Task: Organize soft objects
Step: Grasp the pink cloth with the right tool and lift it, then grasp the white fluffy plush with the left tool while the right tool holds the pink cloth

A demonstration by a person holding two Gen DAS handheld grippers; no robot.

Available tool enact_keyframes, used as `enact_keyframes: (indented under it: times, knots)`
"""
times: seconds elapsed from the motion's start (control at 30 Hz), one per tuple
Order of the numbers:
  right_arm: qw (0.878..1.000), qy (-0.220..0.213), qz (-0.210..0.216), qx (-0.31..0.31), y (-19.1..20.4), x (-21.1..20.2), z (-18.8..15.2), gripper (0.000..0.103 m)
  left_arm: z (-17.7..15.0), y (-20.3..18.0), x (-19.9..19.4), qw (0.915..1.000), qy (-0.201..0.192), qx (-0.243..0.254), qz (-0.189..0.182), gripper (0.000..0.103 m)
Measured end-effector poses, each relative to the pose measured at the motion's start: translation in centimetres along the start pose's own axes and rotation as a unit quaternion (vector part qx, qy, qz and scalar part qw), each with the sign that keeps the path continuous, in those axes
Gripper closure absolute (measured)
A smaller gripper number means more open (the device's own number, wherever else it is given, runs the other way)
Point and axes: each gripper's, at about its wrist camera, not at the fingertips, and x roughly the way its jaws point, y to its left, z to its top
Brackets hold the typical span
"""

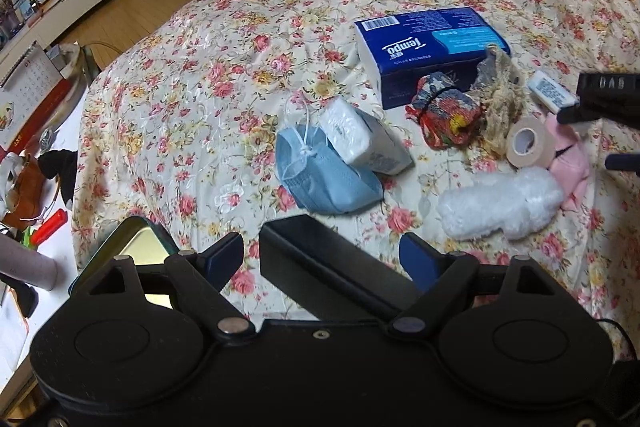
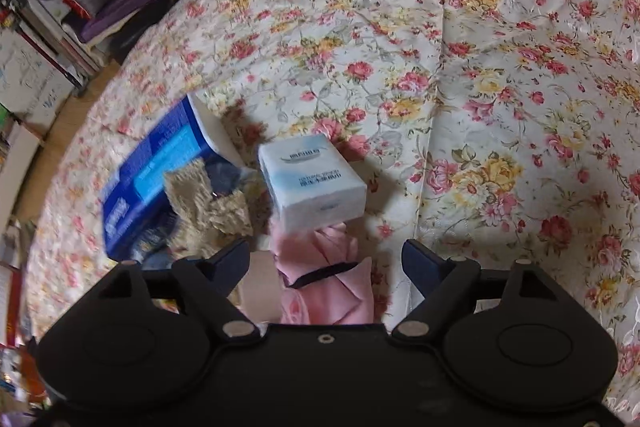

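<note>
- The soft things lie in a loose cluster on a flowered bedspread (image 1: 224, 39), toward its right side as the left wrist camera sees it.
- A big blue tissue pack (image 1: 430, 49) sits farthest back in the cluster.
- Just in front of it lie a red and blue patterned cloth bundle (image 1: 444, 111) and a frayed beige scrap (image 1: 502, 95), touching each other.
- A small white tissue packet (image 1: 554, 93) lies to the right of the beige scrap, near the big pack.
- A roll of beige tape (image 1: 528, 141) stands on edge beside a pink cloth (image 1: 570, 167), and a fluffy white piece (image 1: 500, 207) lies just in front of both.
- To the left, apart from these, a blue face mask (image 1: 324, 179) lies flat with a white tissue pack (image 1: 360, 137) resting partly on it.
- The left gripper (image 1: 324, 259) hovers over the near edge of the bedspread; its jaws stand wide and a black bar-shaped thing (image 1: 320, 267) shows between them, though I cannot tell whether the pads touch it.
- The right gripper (image 2: 326, 261) hangs over the pink cloth (image 2: 320, 295), jaws apart and pressing on nothing, with the cloth lying below the gap.
- In the right wrist view the small white tissue packet (image 2: 312, 183) lies just beyond the pink cloth, with the beige scrap (image 2: 208, 199) and the blue pack (image 2: 156, 167) to its left.
- A teal tin (image 1: 132, 247) sits at the bedspread's near left edge, beside a cluttered white table (image 1: 72, 131).
</note>
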Motion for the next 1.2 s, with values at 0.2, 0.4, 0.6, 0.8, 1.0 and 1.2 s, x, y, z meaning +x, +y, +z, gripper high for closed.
enact_keyframes:
  times: [0.2, 0.4, 0.6, 0.8, 1.0, 1.2]
  knots:
    - [1.0, 0.018, -0.016, 0.005, -0.8, 1.9, 0.0, 0.023, 2.0, 0.9, 1.4, 0.9998, 0.002, -0.014, 0.013, 0.021]
    - [1.0, 0.015, -0.014, -0.003, -0.9, 1.9, 0.1, 0.024, 3.6, 0.8, 2.6, 0.9995, 0.014, -0.025, 0.011, 0.021]
    - [0.999, -0.007, -0.042, -0.001, -1.9, 1.2, 0.3, 0.026, 3.2, -2.6, 2.3, 0.9991, 0.023, 0.005, -0.035, 0.021]
    - [0.997, -0.034, -0.065, 0.004, -3.0, 0.1, 0.4, 0.026, 2.8, -7.2, 2.5, 0.9941, 0.037, 0.053, -0.087, 0.021]
    - [0.998, -0.035, -0.052, 0.018, -4.0, -0.2, 0.5, 0.026, 1.5, -10.9, 2.8, 0.9849, 0.031, 0.14, -0.097, 0.02]
    - [0.998, -0.034, -0.044, 0.024, -4.3, -0.3, 0.5, 0.026, 1.9, -13.0, 5.0, 0.9805, 0.032, 0.174, -0.085, 0.02]
